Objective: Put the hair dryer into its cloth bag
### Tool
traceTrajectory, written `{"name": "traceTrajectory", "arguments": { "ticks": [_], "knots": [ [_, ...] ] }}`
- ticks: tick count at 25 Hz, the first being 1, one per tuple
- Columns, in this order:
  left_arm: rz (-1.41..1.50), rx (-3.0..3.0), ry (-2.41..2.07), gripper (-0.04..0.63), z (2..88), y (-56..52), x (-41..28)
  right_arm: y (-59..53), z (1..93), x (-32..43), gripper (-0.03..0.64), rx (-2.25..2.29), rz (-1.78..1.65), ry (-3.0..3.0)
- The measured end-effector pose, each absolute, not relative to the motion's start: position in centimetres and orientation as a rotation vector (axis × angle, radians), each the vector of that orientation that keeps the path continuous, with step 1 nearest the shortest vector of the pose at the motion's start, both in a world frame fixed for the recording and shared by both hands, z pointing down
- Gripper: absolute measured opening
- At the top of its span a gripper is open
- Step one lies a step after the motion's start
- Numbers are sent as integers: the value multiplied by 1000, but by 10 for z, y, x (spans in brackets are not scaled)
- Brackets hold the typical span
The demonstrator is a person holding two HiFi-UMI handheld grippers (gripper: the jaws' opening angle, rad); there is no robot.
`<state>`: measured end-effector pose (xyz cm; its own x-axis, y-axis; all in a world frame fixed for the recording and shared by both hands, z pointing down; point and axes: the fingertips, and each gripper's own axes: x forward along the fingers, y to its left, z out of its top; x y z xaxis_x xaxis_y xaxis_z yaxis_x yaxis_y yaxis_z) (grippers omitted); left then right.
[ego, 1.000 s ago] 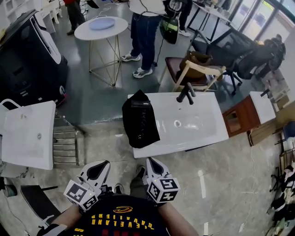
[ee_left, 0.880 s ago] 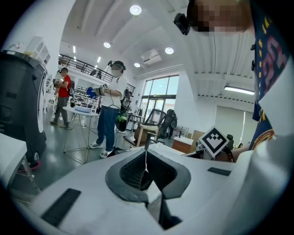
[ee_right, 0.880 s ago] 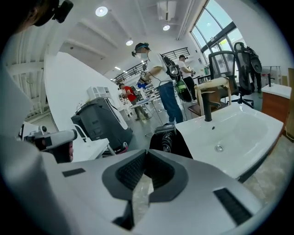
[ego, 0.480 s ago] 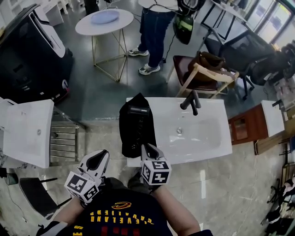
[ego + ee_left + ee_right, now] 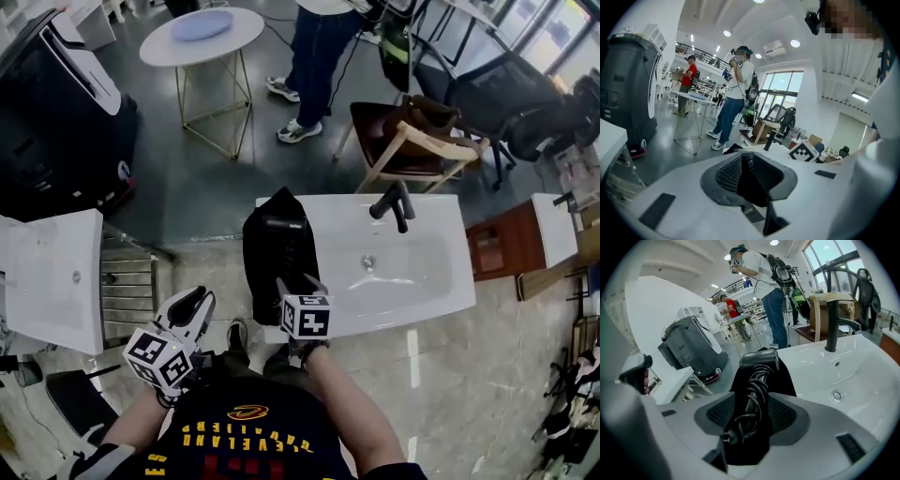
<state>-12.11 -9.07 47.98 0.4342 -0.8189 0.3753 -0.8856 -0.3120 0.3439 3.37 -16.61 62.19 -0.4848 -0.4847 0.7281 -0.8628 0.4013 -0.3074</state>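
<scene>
A black hair dryer (image 5: 281, 228), its cord coiled round the handle, lies on a black cloth bag (image 5: 255, 281) spread over the left end of a white sink counter (image 5: 422, 291). My right gripper (image 5: 298, 286) hovers at the bag's near end and points down along the dryer. Its jaws are opening, and in the right gripper view (image 5: 752, 414) the dryer (image 5: 759, 360) and bag (image 5: 788, 377) show through the gap, untouched by the pads. My left gripper (image 5: 192, 300) is left of the counter, over the floor. Its jaws (image 5: 747, 176) are opening with nothing between them.
A black faucet (image 5: 394, 202) stands at the basin's back. Behind the counter are a wooden chair (image 5: 412, 141), a round white table (image 5: 197, 28) and a standing person (image 5: 319, 47). A white unit (image 5: 47, 272) and a black machine (image 5: 47, 103) are at the left.
Both grippers have moved forward and down from near my body towards the counter. The right one now sits at the bag's near end. Both pairs of jaws have begun to part.
</scene>
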Motion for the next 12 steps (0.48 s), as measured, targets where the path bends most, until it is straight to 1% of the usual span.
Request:
{"name": "traceTrajectory", "arguments": {
  "ticks": [6,12],
  "knots": [
    [166,2210,-1373,54,484,-100,-140,-182,657,22,245,1119,921,-2020],
    [138,2164,-1400,54,488,-94,-164,-191,680,20,245,1084,886,-1930]
  ]
}}
